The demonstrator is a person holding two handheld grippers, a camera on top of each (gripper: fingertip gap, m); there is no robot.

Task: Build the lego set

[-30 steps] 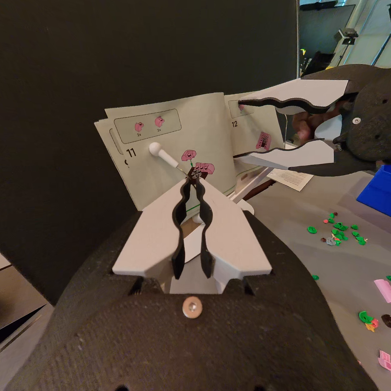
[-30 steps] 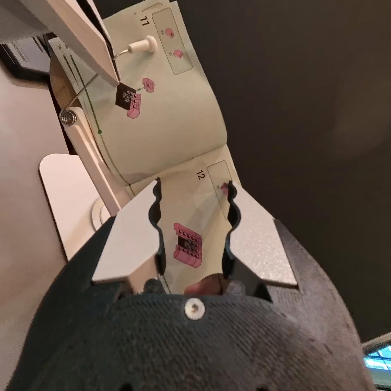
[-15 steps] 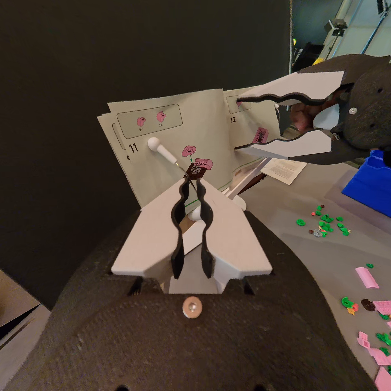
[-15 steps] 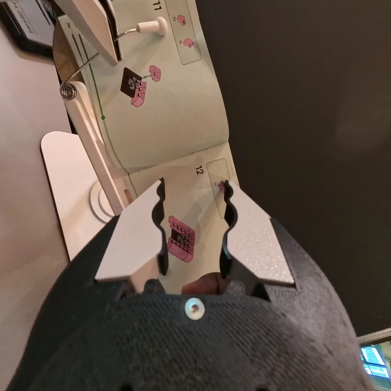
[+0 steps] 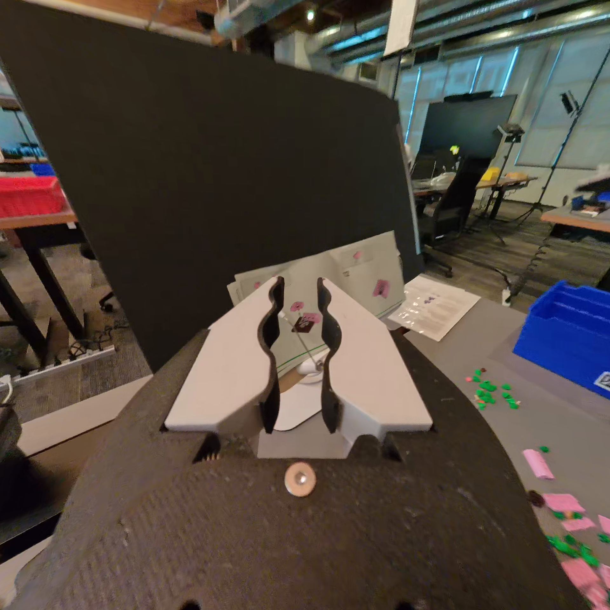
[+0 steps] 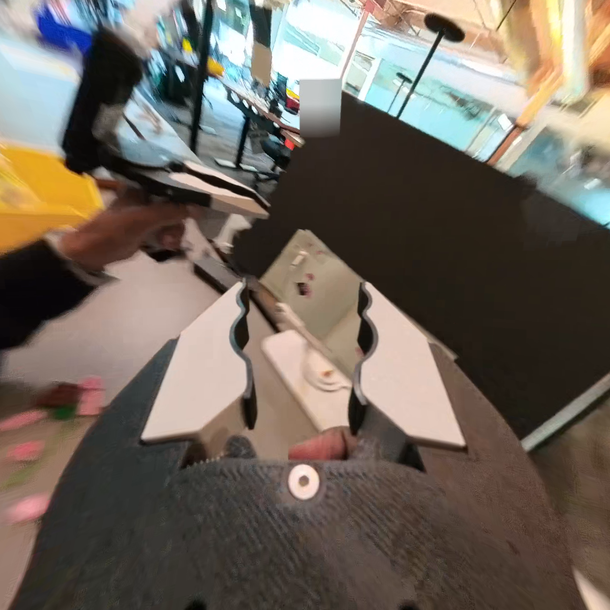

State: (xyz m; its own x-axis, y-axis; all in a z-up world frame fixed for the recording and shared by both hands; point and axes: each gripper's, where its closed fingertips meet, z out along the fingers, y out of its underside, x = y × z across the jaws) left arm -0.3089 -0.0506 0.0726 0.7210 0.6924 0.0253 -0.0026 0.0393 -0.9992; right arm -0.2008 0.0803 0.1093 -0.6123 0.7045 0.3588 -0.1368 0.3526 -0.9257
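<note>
Above grey table (image 5: 544,425), left gripper (image 5: 299,280) — right gripper (image 6: 302,285) — both agape

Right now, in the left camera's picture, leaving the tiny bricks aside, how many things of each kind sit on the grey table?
Blue bin: 1
Instruction booklet: 1
White booklet stand: 1
Loose printed sheet: 1
Total: 4

— What are my left tongs (image 5: 299,286) made of?

— Smooth matt white plastic plates, black wavy rubbery pads (image 5: 271,333), a rough grainy black body and one shiny metal screw (image 5: 299,478).

— My right tongs (image 6: 303,290) look the same. And ahead?

— A matt paper booklet (image 5: 350,287) on a smooth white plastic stand (image 5: 297,412), a glossy clear sleeve (image 5: 432,308), a matt grey surface (image 5: 541,425), a glossy blue plastic bin (image 5: 571,333) and shiny plastic pieces (image 5: 491,394).
</note>
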